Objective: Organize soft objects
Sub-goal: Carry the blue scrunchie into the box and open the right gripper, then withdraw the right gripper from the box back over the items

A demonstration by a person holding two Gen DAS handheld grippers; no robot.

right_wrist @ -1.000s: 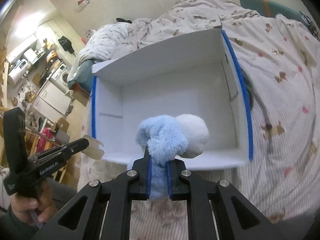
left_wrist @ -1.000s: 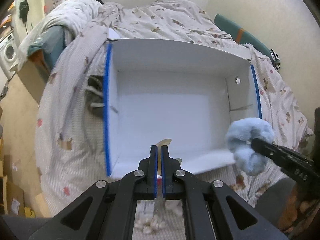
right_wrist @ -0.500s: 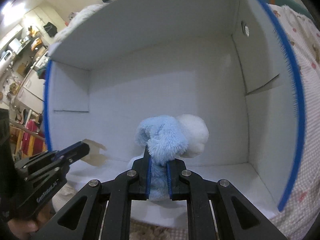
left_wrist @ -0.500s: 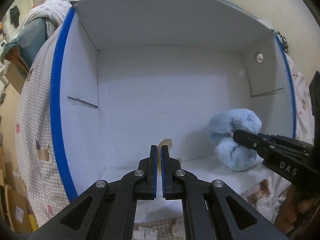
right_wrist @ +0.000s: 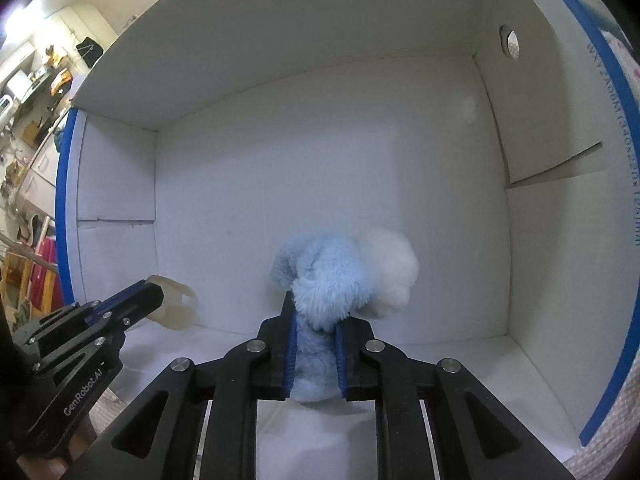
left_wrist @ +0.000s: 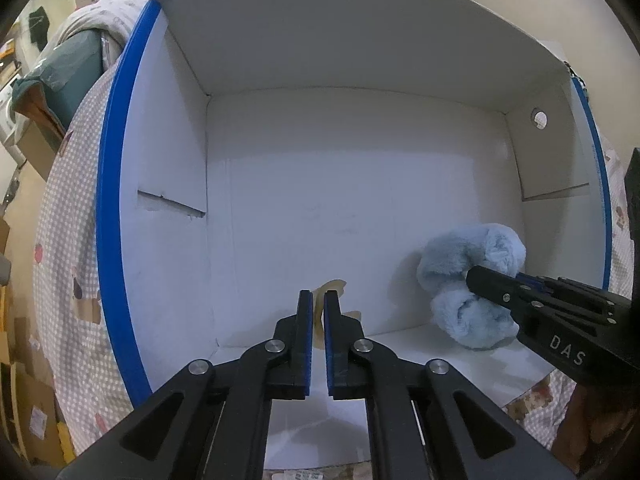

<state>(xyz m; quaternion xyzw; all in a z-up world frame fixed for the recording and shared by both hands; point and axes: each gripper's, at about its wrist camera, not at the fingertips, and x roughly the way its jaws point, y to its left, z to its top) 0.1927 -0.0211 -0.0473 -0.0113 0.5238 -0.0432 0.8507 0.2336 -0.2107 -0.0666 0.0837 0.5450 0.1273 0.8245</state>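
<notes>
A white cardboard box with blue-edged rims (left_wrist: pixel 116 184) (right_wrist: pixel 616 184) fills both views. My left gripper (left_wrist: pixel 316 300) is inside it, shut on a thin beige soft piece (left_wrist: pixel 334 286), which also shows in the right wrist view (right_wrist: pixel 174 308). My right gripper (right_wrist: pixel 314 316) is inside the box at the right, shut on a fluffy light blue and white plush toy (right_wrist: pixel 340 276). The plush also shows in the left wrist view (left_wrist: pixel 468 280), low near the box floor.
The box sits on a bed with a patterned quilt (left_wrist: pixel 68 240). A teal cushion and cardboard (left_wrist: pixel 52 80) lie at the far left. Shelves and furniture of the room (right_wrist: pixel 32 92) show beyond the box's left wall.
Both grippers moved forward and down from above the box's near rim into the box, carrying their soft objects. The box now fills the views.
</notes>
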